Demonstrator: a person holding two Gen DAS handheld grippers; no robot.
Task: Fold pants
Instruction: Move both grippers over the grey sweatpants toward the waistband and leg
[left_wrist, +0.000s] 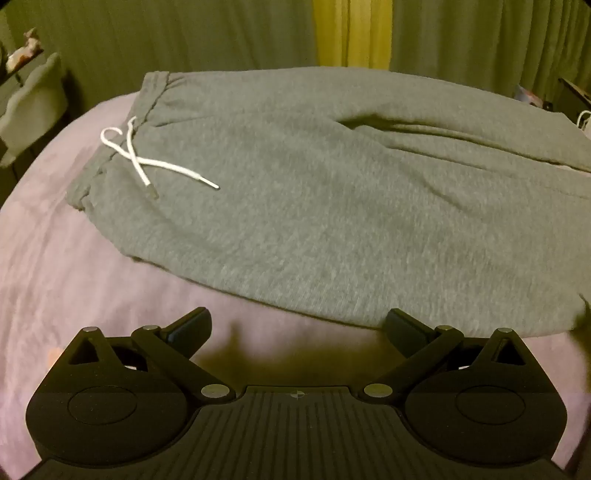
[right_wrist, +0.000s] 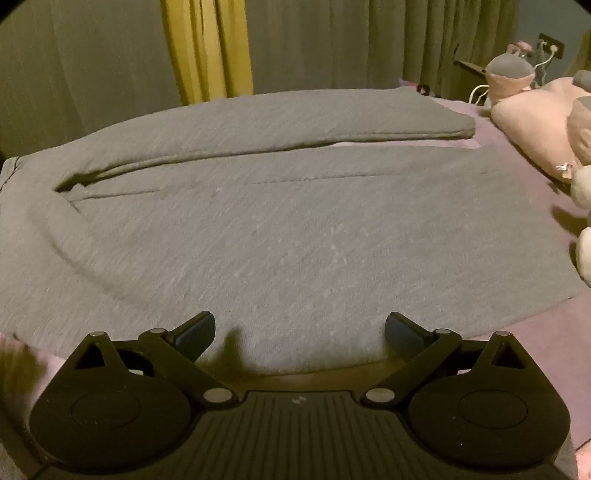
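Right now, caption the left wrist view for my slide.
Open left gripper hovers before unfolded grey sweatpants, white drawstring at waistband, on a pink bedsheet.

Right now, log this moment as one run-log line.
stage: pre-fold | pants: flat on bed, legs apart | left gripper: open, near edge | right gripper: open, over leg | drawstring: loose

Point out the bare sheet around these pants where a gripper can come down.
Bare purple sheet lies between the left gripper and the near edge of the grey pants, running left past the waistband and white drawstring. Another patch lies past the cuffs, but plush toys crowd it. The right gripper hangs over the pants.
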